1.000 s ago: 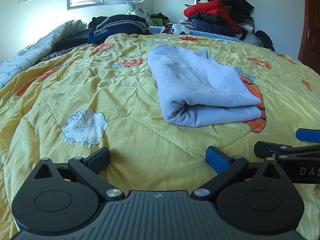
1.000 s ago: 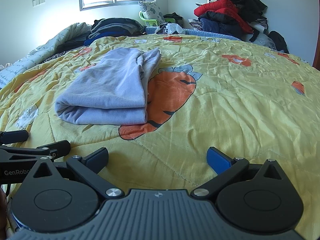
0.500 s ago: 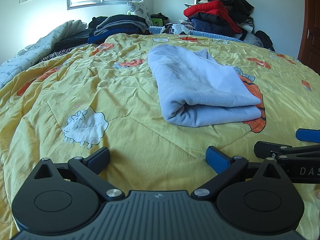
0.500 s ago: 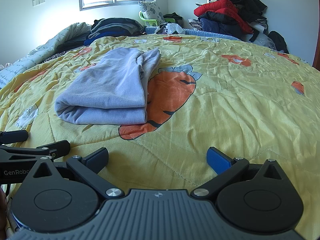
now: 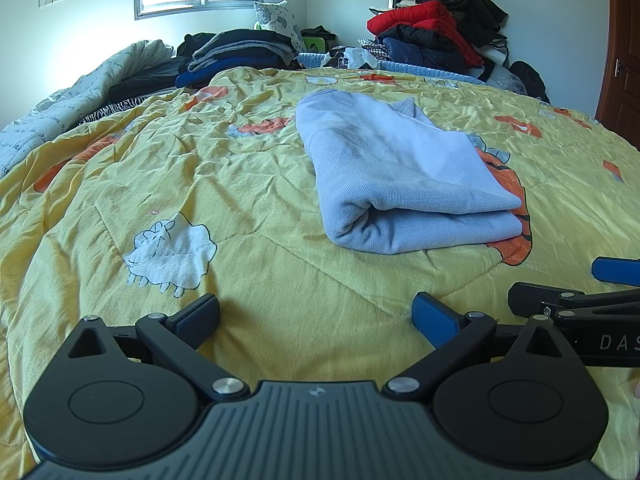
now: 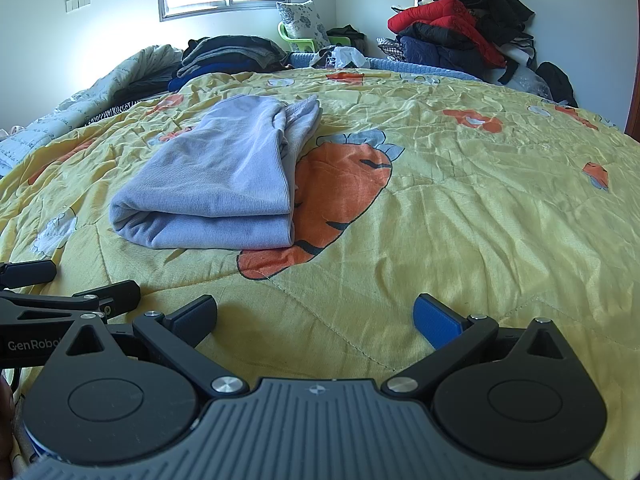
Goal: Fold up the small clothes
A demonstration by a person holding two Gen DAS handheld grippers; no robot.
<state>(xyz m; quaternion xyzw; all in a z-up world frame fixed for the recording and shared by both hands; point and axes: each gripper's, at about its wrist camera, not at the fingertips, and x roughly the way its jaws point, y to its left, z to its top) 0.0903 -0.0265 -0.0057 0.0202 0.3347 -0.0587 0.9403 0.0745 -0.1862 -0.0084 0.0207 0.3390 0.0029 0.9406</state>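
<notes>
A light blue garment lies folded in layers on the yellow bedspread; it also shows in the right wrist view. My left gripper is open and empty, low over the bedspread, well short of the garment. My right gripper is open and empty, near the bed's front edge, to the right of the garment. The right gripper's fingers show at the right edge of the left wrist view. The left gripper's fingers show at the left edge of the right wrist view.
The bedspread has carrot and sheep prints. A pile of dark folded clothes and a white quilt lie at the back left. A heap of red and dark jackets sits back right. A wooden door stands at the right.
</notes>
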